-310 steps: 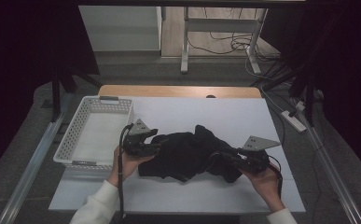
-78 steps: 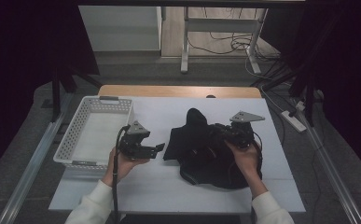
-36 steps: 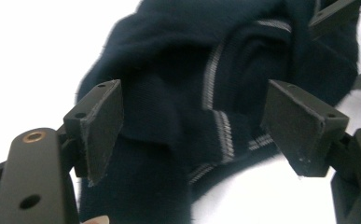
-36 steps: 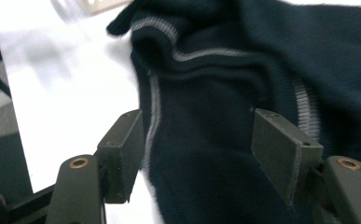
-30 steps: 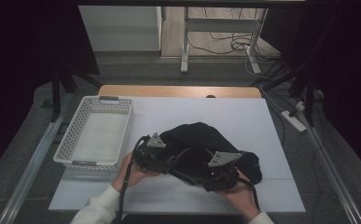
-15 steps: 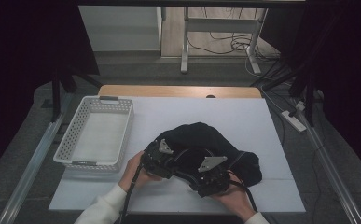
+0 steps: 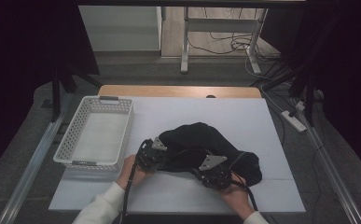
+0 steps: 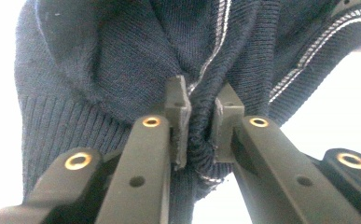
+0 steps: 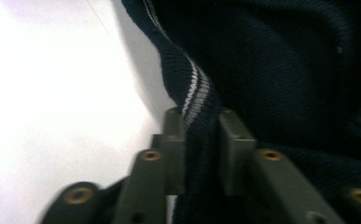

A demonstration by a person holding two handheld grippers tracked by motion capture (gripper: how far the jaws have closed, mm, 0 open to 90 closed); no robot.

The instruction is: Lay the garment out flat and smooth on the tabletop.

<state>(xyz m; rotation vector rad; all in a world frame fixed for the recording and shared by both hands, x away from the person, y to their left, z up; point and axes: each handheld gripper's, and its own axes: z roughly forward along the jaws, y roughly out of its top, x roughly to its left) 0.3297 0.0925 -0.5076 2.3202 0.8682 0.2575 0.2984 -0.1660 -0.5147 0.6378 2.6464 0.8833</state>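
Grippers sit closer together than half a second ago, the left gripper [image 7: 162, 158] a little farther right and the right gripper [image 7: 205, 173] nearer the middle, with the dark sweater [image 7: 206, 144] bunched higher between them. The sweater lies on the near centre of the white table [image 7: 243, 116], right of the white basket [image 7: 96, 135]. It is navy ribbed knit with pale stripes along its edge. Both pairs of jaws pinch folds of the sweater [image 8: 122, 51], the right one on the striped hem [image 9: 194, 93].
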